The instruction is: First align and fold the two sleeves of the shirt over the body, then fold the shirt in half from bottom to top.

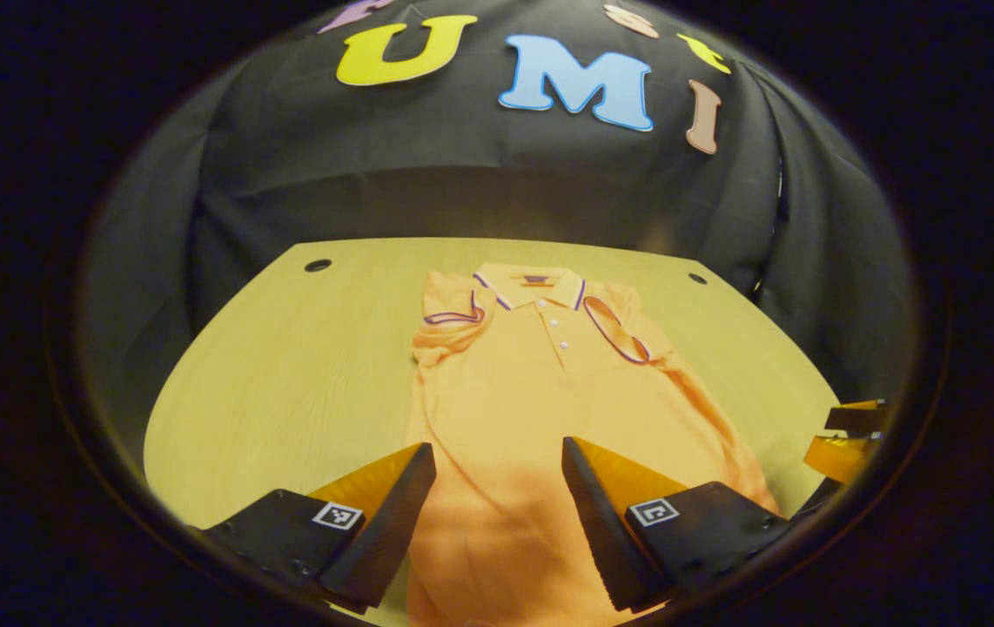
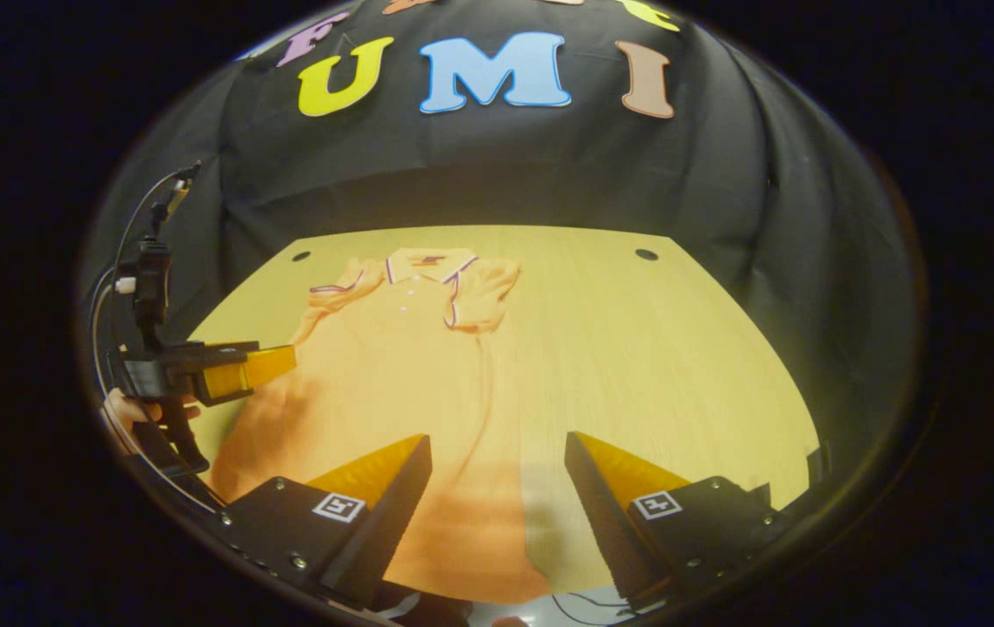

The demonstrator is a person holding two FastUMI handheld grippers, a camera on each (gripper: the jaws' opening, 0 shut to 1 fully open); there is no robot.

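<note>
An orange polo shirt [image 1: 540,392] lies flat on the wooden table [image 1: 288,374], collar at the far end and hem toward me. Its two short sleeves, the left sleeve [image 1: 453,318] and the right sleeve [image 1: 614,335], lie turned in over the chest. My left gripper [image 1: 497,446] hovers open above the lower body of the shirt, holding nothing. In the right gripper view the shirt [image 2: 384,366] lies to the left, and my right gripper [image 2: 497,438] stands open over its right edge near the hem. The left gripper [image 2: 245,370] appears there at the left, held by a hand [image 2: 127,414].
Black cloth walls close in the table's far side and both flanks. Two small round holes, a left hole [image 1: 318,265] and a right hole [image 1: 697,279], sit in the far corners of the tabletop. The right gripper [image 1: 849,435] shows at the right edge. Cables [image 2: 584,601] run below the near table edge.
</note>
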